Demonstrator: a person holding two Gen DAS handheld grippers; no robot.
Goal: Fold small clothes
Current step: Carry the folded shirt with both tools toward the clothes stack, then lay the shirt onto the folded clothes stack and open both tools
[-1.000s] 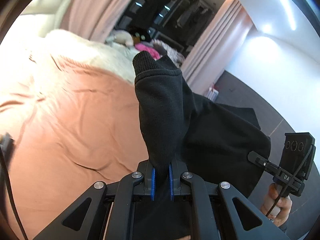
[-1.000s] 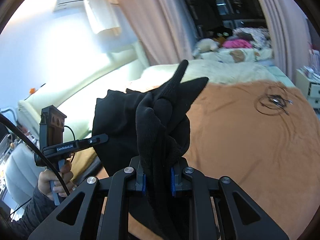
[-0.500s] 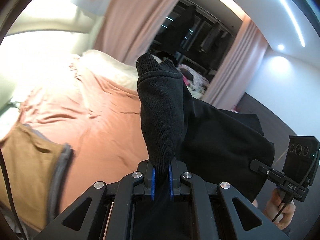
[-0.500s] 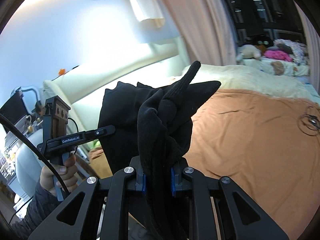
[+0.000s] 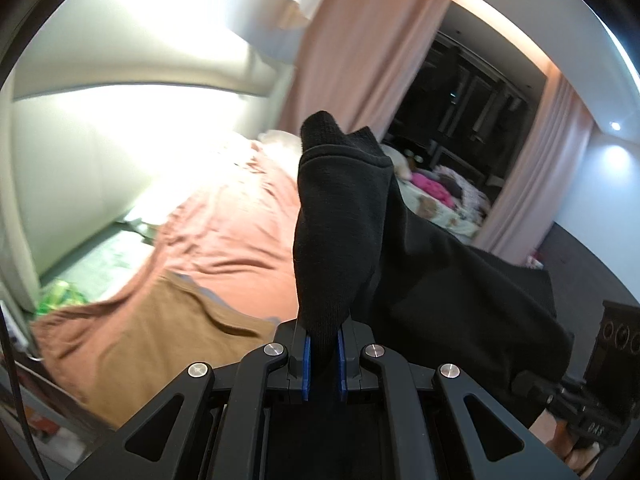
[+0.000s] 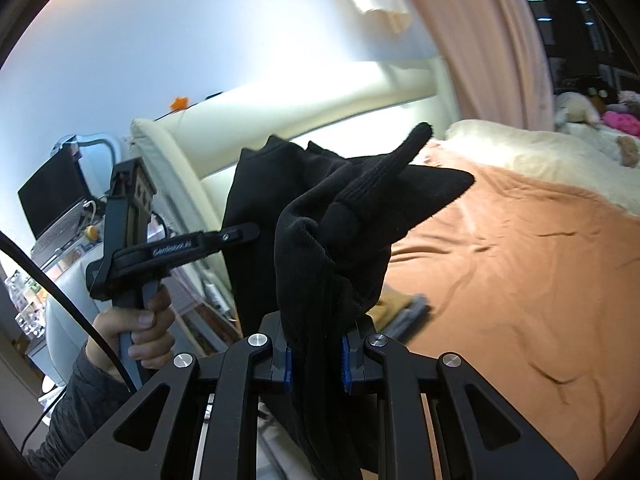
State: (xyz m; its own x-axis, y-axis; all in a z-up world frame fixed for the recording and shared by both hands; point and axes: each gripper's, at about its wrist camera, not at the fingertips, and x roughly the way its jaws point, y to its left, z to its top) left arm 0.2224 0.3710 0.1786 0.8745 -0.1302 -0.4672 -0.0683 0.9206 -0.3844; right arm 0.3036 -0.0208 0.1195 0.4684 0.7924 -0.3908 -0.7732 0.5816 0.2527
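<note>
Left wrist view: left claw (image 5: 322, 354) pinching a cuffed edge of the black garment (image 5: 340, 240), blue pads pressed onto the knit, cloth standing up past the pads and draping off to the right of the claw. Held clear above the bed (image 5: 240, 216), not yet laid down. Beyond the garment, orange-pink sheet rumpled; a brown piece of clothing (image 5: 152, 332) lying flat on the near corner of the bed, below and left of the garment; pink curtain (image 5: 352, 60) and dark window behind; right-hand device just showing at the lower right edge. Right wrist view: right claw (image 6: 316, 364) clamped on a thicker bunch of the same black garment (image 6: 340, 248), folds wadded between the pads, a pointed flap sticking up toward the bed. Left of the garment, the other hand (image 6: 132, 332) gripping the left device's handle, its jaws buried in the cloth. Step in hand, by judgement: carrying the piece over the bed to spread it before folding. Next move probably calls for pulling the two grips apart to tension the cloth, then lowering onto open sheet. In the way: the brown clothing under the near side, and the bunching in the right claw, likely to leave a twisted edge.
</note>
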